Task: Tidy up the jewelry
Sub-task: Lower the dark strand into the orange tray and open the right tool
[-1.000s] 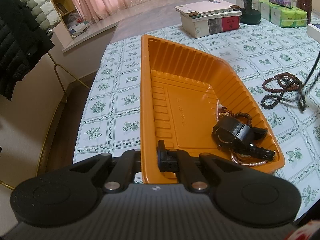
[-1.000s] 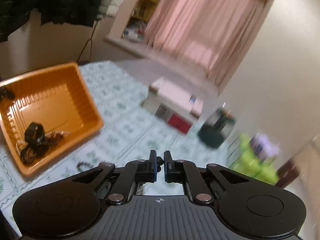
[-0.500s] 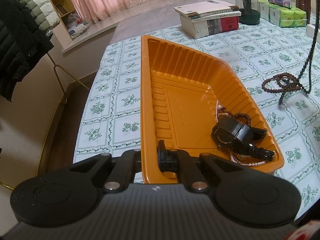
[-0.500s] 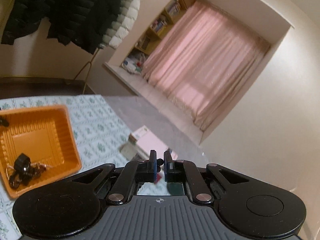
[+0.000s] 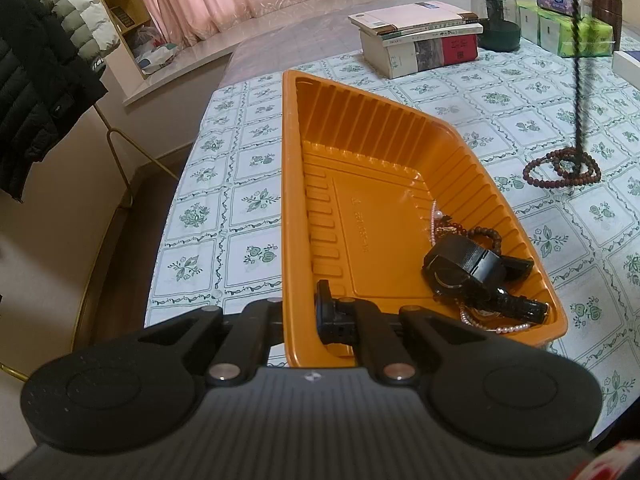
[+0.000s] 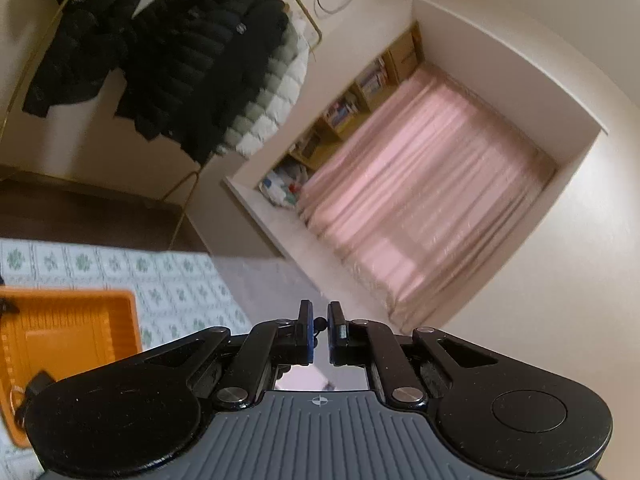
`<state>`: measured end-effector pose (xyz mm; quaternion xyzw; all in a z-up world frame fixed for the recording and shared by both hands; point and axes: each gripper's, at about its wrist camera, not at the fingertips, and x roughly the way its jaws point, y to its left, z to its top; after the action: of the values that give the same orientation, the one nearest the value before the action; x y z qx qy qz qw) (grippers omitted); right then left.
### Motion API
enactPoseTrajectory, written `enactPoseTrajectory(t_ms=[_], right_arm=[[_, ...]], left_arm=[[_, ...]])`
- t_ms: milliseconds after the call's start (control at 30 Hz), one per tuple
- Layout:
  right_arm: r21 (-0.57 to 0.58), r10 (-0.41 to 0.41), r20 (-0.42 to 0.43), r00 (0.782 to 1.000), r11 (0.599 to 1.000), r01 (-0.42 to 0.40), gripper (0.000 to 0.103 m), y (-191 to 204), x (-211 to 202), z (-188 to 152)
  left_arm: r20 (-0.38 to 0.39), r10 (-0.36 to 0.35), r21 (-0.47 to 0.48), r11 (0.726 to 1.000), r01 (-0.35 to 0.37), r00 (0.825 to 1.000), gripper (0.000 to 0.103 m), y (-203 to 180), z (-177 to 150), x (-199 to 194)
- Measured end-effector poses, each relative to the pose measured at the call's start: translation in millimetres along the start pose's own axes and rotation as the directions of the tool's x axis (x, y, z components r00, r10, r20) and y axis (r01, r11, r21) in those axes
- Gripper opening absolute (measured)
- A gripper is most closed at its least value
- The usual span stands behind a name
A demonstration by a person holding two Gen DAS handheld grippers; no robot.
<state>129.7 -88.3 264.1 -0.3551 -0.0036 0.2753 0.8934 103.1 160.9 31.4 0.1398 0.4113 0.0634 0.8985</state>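
Beads [image 5: 562, 166] are hanging as a dark strand down the right side of the left wrist view, the top running out of frame at the upper right and the lower loops lying coiled on the tablecloth [image 5: 248, 200], right of the tray [image 5: 292, 208] and apart from it. In the right wrist view a small dark bead is showing between the nearly closed tips of the right gripper [image 6: 319, 326], so it is pinching the strand. That view is looking mostly at pink curtains [image 6: 420, 200] and black jackets [image 6: 192, 60] at the upper left, with the tray's corner at the lower left edge.

At the lower centre of the left view, the left gripper [image 5: 298, 312] is clamping the tray's near wall, one finger outside and one inside. In the tray's lower right corner a black watch [image 5: 468, 276] is lying on a pearl string [image 5: 504, 328] and a brown bracelet [image 5: 486, 234]. Books [image 5: 420, 40], a dark jar [image 5: 496, 16] and tissue packs [image 5: 576, 36] are sitting along the top of the frame.
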Motion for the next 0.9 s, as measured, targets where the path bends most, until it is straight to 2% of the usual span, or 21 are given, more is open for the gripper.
enactPoseTrajectory(t_ms=[233, 400, 633, 900], right_arm=[[-0.039, 0.015, 0.091, 0.996, 0.999, -0.012, 0.006, 4, 13, 42], [-0.037, 0.048, 0.111, 0.993, 0.998, -0.044, 0.006, 13, 25, 56], [-0.084, 0.193, 0.036, 0.981, 0.978, -0.190, 0.006, 51, 57, 49], [-0.137, 0.336, -0.095, 0.937, 0.928, -0.347, 0.007, 98, 104, 26]], left_arm=[[0.002, -0.005, -0.004, 1.000, 0.005, 1.000, 0.004, 1, 0, 0], [0.004, -0.009, -0.007, 1.000, 0.009, 1.000, 0.004, 2, -1, 1], [0.005, -0.012, -0.011, 1.000, 0.012, 1.000, 0.004, 3, -1, 2], [0.004, -0.015, -0.013, 1.000, 0.015, 1.000, 0.004, 4, -2, 3]])
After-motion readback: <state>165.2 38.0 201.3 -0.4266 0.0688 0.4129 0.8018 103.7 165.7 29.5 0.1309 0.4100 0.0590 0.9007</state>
